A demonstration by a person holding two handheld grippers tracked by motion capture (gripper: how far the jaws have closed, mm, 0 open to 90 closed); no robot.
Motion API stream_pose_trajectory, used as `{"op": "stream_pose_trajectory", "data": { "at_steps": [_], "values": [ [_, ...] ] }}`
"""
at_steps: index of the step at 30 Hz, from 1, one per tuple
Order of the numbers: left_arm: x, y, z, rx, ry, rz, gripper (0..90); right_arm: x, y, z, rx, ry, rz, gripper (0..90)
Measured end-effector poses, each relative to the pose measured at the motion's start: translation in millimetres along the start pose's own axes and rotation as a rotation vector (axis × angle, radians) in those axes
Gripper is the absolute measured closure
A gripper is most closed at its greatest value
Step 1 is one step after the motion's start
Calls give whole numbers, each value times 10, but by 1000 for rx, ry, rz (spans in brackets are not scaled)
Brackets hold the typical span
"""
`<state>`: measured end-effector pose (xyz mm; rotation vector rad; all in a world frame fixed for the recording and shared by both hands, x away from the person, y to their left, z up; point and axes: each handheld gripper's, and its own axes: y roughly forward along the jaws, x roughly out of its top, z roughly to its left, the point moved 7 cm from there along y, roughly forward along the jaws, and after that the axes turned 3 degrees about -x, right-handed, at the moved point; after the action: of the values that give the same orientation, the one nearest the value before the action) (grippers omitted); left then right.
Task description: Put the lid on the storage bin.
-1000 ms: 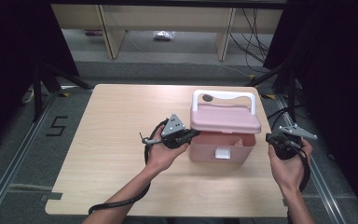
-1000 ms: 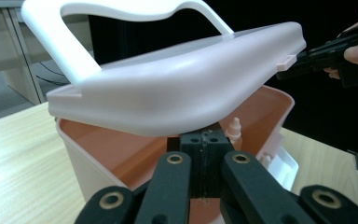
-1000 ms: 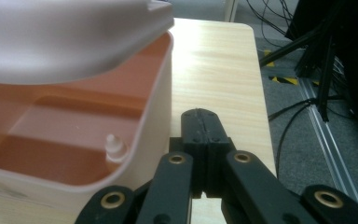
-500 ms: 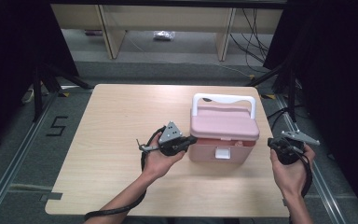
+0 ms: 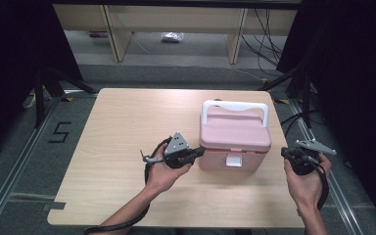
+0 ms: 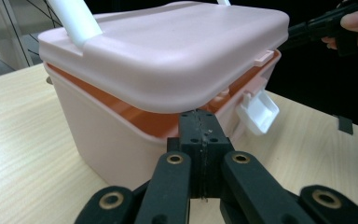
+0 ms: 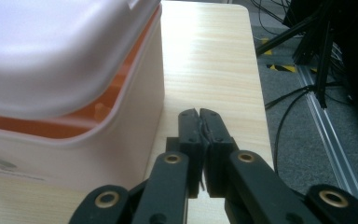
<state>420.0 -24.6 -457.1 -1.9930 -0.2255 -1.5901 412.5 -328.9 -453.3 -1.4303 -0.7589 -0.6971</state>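
Note:
A pink lidded box (image 5: 235,136) with a white handle (image 5: 235,104) stands on the right half of the wooden table (image 5: 122,122). Its lid (image 6: 168,51) sits slightly ajar, showing an orange rim, and a white latch (image 6: 258,109) hangs loose at the front. My left gripper (image 5: 201,151) is shut and empty, its tips (image 6: 200,119) right under the lid's edge at the box's front left corner. My right gripper (image 5: 285,152) is also shut and empty, and it hovers beside the box's right wall (image 7: 135,116) without touching it.
The table's right edge (image 7: 256,93) runs close to my right gripper, with cables and a floor rail (image 7: 326,126) below it. Wooden shelving (image 5: 176,24) stands beyond the table's far side. Dark stands flank the table.
The lid has come down from a more raised tilt onto the box. Both grippers have drifted slightly toward the person, the right one away from the box.

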Motion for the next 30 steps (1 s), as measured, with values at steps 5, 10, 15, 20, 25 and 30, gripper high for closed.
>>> {"op": "stream_pose_trajectory", "data": {
  "at_steps": [5,10,15,20,25,30],
  "values": [
    [-20,-43,-21,-5,7,2,900,-30,3,8,13,3,12,882],
    [-44,-109,8,4,5,-12,900,-58,29,5,-6,4,19,880],
    [-104,-240,92,36,12,-21,899,-82,27,-28,11,-42,27,871],
    [-173,-400,216,80,16,-39,882,-133,78,9,30,17,9,862],
    [-284,-564,397,139,13,-44,859,-206,154,-12,62,-15,13,850],
    [-436,-720,582,211,-8,-41,833,-274,205,-20,58,-21,23,845]
  ]
}}
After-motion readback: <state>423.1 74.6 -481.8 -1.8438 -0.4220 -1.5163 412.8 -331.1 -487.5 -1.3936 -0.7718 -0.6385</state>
